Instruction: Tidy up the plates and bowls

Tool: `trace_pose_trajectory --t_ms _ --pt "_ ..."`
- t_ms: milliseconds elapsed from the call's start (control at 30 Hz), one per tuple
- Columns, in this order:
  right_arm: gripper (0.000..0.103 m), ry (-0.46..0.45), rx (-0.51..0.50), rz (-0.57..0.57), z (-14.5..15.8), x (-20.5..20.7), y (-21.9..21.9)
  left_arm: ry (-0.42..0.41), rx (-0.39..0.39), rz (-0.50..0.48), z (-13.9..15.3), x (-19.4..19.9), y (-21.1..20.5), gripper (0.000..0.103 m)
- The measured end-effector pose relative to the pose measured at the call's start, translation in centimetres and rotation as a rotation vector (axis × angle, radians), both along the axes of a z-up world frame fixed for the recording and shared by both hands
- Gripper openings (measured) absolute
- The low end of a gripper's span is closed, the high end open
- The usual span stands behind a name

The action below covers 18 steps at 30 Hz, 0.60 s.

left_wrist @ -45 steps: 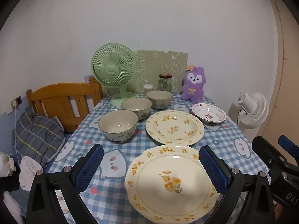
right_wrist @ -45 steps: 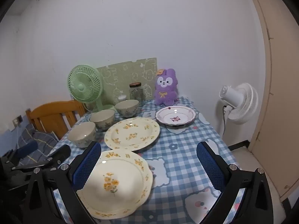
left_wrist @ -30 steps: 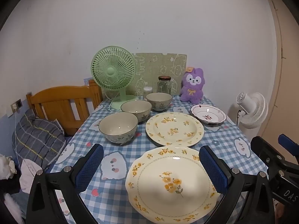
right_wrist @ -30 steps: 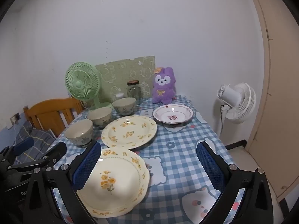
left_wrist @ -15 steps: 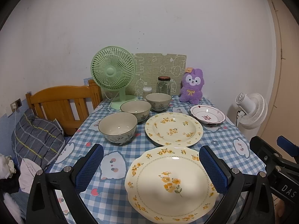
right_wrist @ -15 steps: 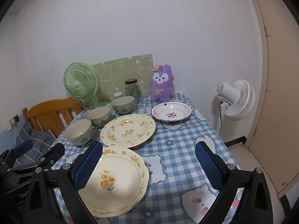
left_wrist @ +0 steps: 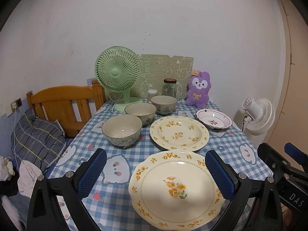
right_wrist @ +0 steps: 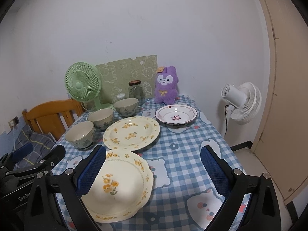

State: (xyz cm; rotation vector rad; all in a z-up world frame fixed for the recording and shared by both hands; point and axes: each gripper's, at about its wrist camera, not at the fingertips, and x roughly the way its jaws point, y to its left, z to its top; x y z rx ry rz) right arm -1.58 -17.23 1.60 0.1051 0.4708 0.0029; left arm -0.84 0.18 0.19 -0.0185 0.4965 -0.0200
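On the blue checked tablecloth lie two cream plates with yellow flowers: a near plate [left_wrist: 176,190] [right_wrist: 117,185] and a far plate [left_wrist: 179,132] [right_wrist: 131,132]. A small white plate with a red flower [left_wrist: 213,119] [right_wrist: 176,114] sits at the back right. Three beige bowls run in a diagonal row: near bowl [left_wrist: 121,130] [right_wrist: 79,134], middle bowl [left_wrist: 140,113] [right_wrist: 100,118], far bowl [left_wrist: 164,104] [right_wrist: 126,106]. My left gripper [left_wrist: 156,169] hangs open above the near plate's front. My right gripper [right_wrist: 153,167] is open too, just right of that plate. Neither holds anything.
A green desk fan [left_wrist: 118,75] [right_wrist: 83,82], a glass jar [left_wrist: 169,87], a purple plush rabbit [left_wrist: 198,89] [right_wrist: 166,87] and a green mat stand along the back wall. A wooden chair [left_wrist: 65,104] is at the left. A white floor fan [right_wrist: 240,100] stands right of the table.
Both views have shifted only slightly; the grippers drifted a little and stayed open. The plates and bowls have not moved.
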Motion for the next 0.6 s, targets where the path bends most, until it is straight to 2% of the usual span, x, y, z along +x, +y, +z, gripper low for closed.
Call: trace_pose_trajectory --t_ms 600 --pt "0.095 -0.006 -0.009 -0.001 0.10 -0.37 0.12 -0.003 -0.005 0.009 0.21 -0.05 0.59 0.103"
